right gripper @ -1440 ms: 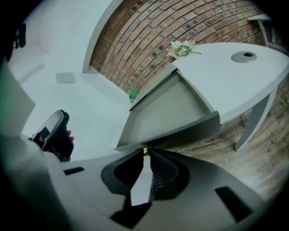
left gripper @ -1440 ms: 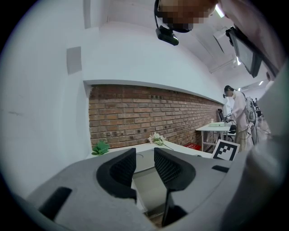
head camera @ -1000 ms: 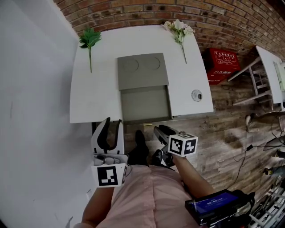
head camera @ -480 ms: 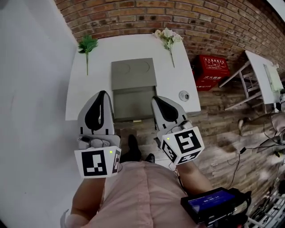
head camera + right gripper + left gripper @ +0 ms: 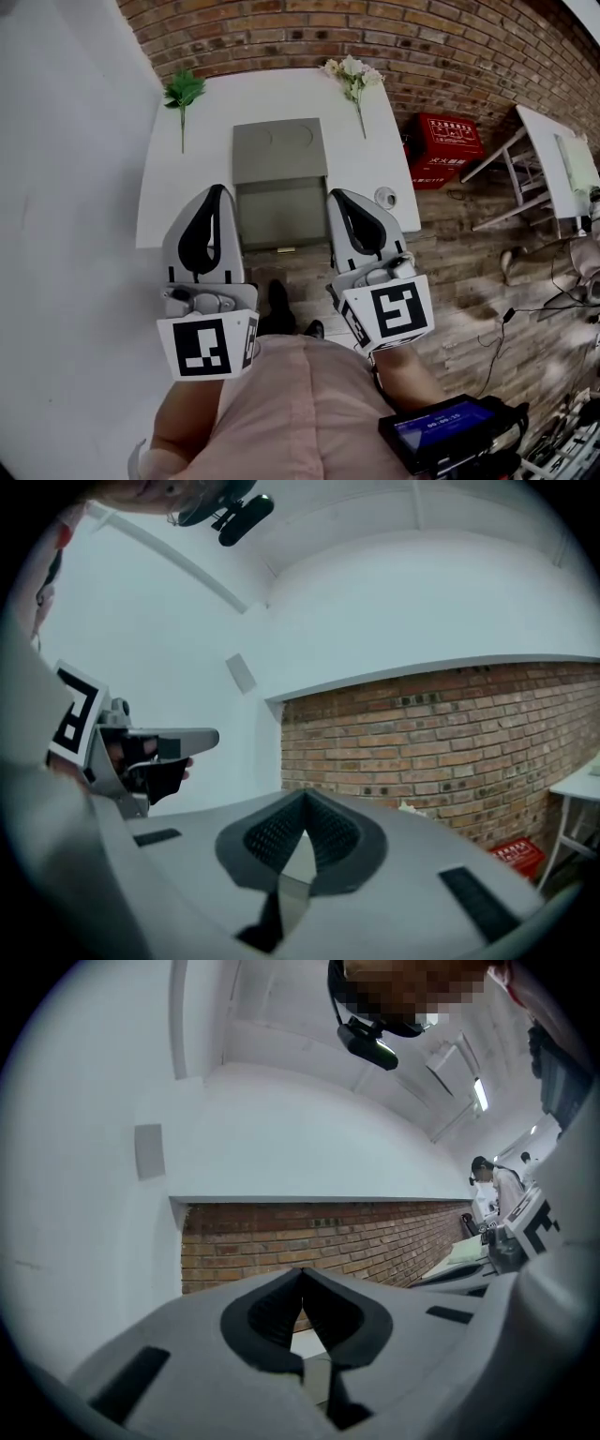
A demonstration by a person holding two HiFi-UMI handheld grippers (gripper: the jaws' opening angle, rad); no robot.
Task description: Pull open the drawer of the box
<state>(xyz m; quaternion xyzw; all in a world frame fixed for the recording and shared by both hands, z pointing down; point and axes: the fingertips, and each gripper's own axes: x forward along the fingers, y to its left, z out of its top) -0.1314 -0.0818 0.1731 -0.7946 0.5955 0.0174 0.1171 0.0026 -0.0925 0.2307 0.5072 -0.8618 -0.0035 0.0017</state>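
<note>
I see left hand-held gripper (image 5: 217,190) and right hand-held gripper (image 5: 340,196) closed empty; drawer (image 5: 281,214) reaches desk (image 5: 178,202) front edge, so further pull could dump it.

The head view looks steeply down from above and behind the left hand-held gripper (image 5: 216,191) and the right hand-held gripper (image 5: 339,195), onto the table (image 5: 187,159) beyond their tips and the brick wall (image 5: 394,37) past it. Each gripper view sits close behind its own jaws and looks about level along them. All three views share the brick wall ahead of the tips, and the right gripper view catches the left hand-held gripper at its left.
</note>
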